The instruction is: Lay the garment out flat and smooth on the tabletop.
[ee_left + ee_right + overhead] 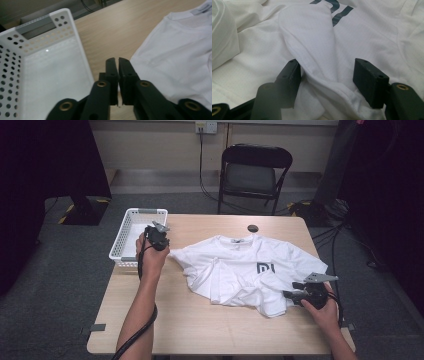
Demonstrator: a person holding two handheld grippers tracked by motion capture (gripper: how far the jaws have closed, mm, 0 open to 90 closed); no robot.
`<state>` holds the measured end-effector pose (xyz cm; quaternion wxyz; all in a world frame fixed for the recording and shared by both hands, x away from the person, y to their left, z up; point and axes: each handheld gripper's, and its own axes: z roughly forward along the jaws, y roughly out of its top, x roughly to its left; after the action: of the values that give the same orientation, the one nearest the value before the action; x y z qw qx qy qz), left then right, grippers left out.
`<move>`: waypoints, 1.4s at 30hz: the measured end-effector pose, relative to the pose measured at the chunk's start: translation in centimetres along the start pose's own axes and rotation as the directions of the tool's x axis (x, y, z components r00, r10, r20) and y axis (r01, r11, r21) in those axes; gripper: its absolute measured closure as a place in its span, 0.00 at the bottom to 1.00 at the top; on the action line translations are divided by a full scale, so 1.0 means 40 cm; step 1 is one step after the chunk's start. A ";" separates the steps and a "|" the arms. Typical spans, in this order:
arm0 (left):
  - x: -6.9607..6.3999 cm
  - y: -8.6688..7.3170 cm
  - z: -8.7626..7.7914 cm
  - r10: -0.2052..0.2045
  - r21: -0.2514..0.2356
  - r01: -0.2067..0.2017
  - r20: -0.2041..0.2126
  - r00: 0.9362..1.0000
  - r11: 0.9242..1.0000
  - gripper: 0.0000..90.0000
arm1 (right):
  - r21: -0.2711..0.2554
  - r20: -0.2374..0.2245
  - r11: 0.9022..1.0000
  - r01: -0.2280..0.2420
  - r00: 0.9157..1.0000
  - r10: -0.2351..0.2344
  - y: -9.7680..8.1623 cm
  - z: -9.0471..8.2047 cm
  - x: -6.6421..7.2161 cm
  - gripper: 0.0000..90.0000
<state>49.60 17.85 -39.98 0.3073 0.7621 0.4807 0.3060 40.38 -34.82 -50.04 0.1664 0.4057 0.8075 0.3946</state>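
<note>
A white T-shirt (235,270) with a dark chest logo lies crumpled and partly spread on the wooden table (200,320). My left gripper (159,232) hovers above the table between the shirt's left sleeve and a white basket (117,245). In the left gripper view its jaws (116,60) stand almost together with nothing between them, the shirt (180,57) to their right. My right gripper (291,290) sits low at the shirt's lower right edge. Its jaws (328,72) are open and straddle a raised fold of the shirt (312,37).
The perforated white basket (75,32) at the table's far left corner holds nothing I can see. A small black round object (253,228) lies near the far edge. A black folding chair (252,170) stands beyond the table. Bare wood (112,32) runs between basket and shirt.
</note>
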 end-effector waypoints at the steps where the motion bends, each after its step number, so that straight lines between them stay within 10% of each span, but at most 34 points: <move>1: -0.001 -0.005 -0.003 0.003 -0.002 -0.003 0.007 1.000 1.000 0.85 | 0.000 0.000 1.000 0.000 1.000 0.000 0.000 0.000 0.000 0.43; 6: -0.059 -0.053 -0.017 -0.027 -0.006 0.028 0.156 0.987 1.000 0.72 | 0.001 0.000 1.000 0.001 1.000 -0.001 0.000 0.000 0.000 0.43; 12: -0.124 -0.153 0.039 -0.051 0.068 0.036 0.237 0.970 0.997 0.69 | 0.001 0.005 1.000 0.005 1.000 -0.005 0.001 0.001 0.002 0.43; 17: -0.150 -0.180 0.063 -0.058 0.074 0.040 0.256 0.965 0.996 0.65 | 0.001 0.005 1.000 0.005 1.000 -0.005 0.001 0.001 0.002 0.43; 20: -0.161 -0.190 0.075 -0.033 0.090 0.013 0.231 0.972 0.996 0.68 | 0.001 0.005 1.000 0.005 1.000 -0.005 0.001 0.001 0.002 0.43; 24: -0.158 -0.186 0.066 0.016 0.109 -0.040 0.215 0.976 0.993 0.94 | 0.001 0.005 1.000 0.005 1.000 -0.005 0.000 0.001 0.002 0.43; 32: -0.098 -0.220 0.024 -0.050 0.089 0.032 0.200 0.979 0.996 1.00 | 0.002 0.006 1.000 0.005 1.000 -0.006 0.001 0.001 0.002 0.43; 36: -0.106 -0.227 0.041 -0.053 -0.007 0.056 0.234 0.971 0.998 0.70 | 0.002 0.006 1.000 0.005 1.000 -0.005 0.001 0.001 0.002 0.43; 42: -0.138 -0.212 0.078 -0.011 -0.005 0.013 0.270 0.963 1.000 0.66 | 0.001 0.007 1.000 0.005 1.000 -0.005 0.000 0.001 0.003 0.43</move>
<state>45.40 15.20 -49.34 0.3745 0.7928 0.4378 0.1991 40.35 -34.72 -50.05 0.1701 0.4051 0.8082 0.3922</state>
